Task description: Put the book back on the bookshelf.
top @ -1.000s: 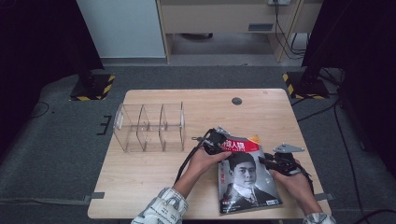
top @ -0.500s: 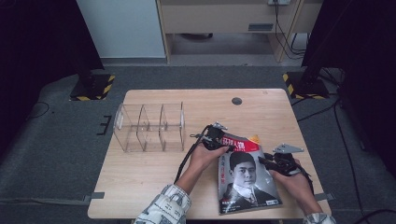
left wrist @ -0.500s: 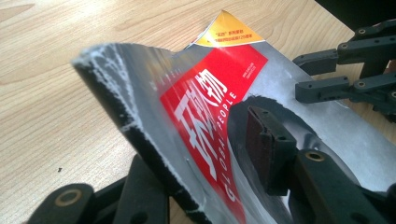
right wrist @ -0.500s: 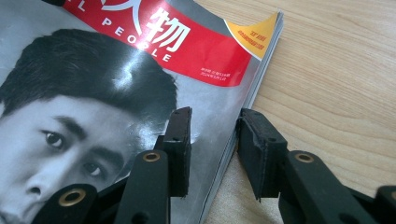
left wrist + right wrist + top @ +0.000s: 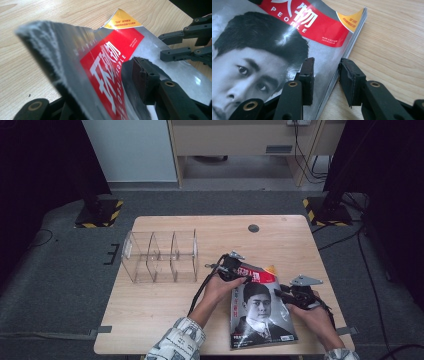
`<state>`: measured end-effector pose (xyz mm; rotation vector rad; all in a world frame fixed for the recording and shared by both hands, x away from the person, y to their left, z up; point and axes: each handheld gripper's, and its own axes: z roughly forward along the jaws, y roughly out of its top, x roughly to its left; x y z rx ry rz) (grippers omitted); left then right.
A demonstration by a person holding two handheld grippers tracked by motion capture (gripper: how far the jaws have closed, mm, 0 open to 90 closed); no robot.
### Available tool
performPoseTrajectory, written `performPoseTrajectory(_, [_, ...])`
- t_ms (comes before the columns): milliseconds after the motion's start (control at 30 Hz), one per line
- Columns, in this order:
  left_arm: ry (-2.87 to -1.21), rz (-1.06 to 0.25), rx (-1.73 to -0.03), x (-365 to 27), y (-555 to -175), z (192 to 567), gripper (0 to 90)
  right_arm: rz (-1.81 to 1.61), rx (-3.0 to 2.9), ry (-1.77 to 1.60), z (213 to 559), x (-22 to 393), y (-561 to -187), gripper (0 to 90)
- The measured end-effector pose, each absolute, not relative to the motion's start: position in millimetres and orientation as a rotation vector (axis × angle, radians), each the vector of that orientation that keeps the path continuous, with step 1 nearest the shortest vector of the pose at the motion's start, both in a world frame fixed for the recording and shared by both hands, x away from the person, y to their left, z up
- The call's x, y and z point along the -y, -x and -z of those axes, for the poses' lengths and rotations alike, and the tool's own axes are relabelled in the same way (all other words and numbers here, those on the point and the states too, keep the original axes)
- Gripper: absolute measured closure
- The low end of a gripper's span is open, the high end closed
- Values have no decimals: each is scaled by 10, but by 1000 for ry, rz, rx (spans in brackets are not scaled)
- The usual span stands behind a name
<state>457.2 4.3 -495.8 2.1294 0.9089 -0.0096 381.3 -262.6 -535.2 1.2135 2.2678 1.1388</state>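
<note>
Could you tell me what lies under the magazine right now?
The magazine lies on the wooden table, with bare wood visible around it. Its top left corner curls up in the left gripper; anything beneath the pages is covered.

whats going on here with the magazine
A person at a wooden table is working a magazine with a gripper in each hand. The left gripper has the magazine's corner between its jaws and lifts that corner off the table; its jaws have just been closing. The right gripper sits at the opposite edge, one jaw over the cover and one beside the page edges. A clear plastic organizer stands apart to the left.
</note>
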Motion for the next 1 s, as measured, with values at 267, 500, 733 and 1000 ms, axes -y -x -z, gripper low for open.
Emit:
performPoseTrajectory(267, [-2129,46,-906,-50,-4591,4983,617,-1166,-2299,-1185,5356,2626,-3814,646])
performPoseTrajectory(500, [-2131,48,-913,-49,-4588,4969,713,-1163,-2300,-1175,5355,2615,-3806,644])
performPoseTrajectory(733, [-2102,104,-963,-83,-4620,4947,800,-1165,-2295,-1192,5356,2615,-3805,618])
performPoseTrajectory(1000, [-2096,108,-950,-33,-4599,4850,826,-1167,-2244,-1251,5291,2701,-3794,489])
